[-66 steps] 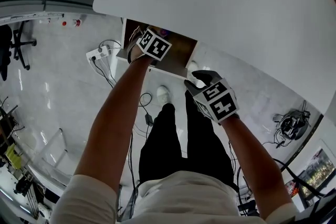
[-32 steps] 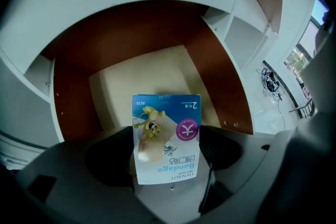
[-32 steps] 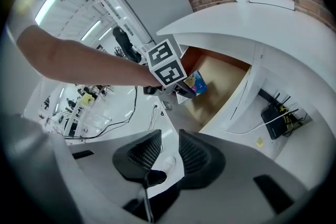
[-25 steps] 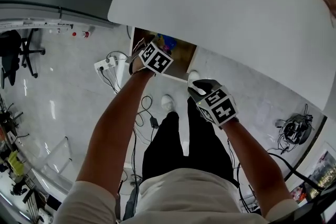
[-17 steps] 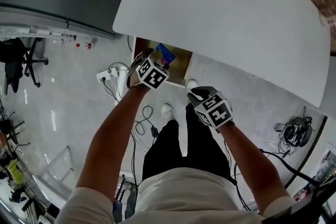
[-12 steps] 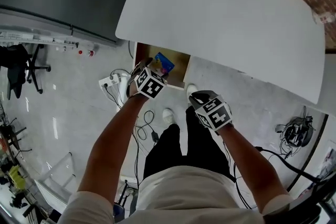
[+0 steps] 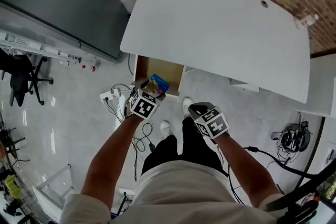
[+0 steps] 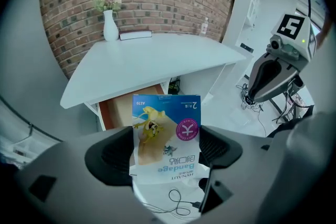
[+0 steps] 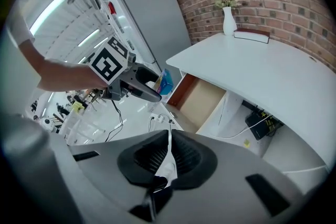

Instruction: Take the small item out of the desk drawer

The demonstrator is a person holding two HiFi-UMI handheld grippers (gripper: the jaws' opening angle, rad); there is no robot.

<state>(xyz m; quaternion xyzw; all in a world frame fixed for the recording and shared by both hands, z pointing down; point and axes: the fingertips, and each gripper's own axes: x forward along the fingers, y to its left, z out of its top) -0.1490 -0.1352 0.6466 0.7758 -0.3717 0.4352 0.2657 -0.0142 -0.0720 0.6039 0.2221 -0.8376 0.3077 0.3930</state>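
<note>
Blue-and-white bandage packet [image 8: 165, 136]: was clamped between the jaws of the left gripper [image 8: 166, 150], raised apart from the drawer.
Wooden drawer [image 7: 157, 68]: was seen pulled out beneath the white desk [image 7: 220, 29].
Right gripper [image 9: 168, 157]: jaws had just been closing, were brought almost together, nothing between them.
</note>
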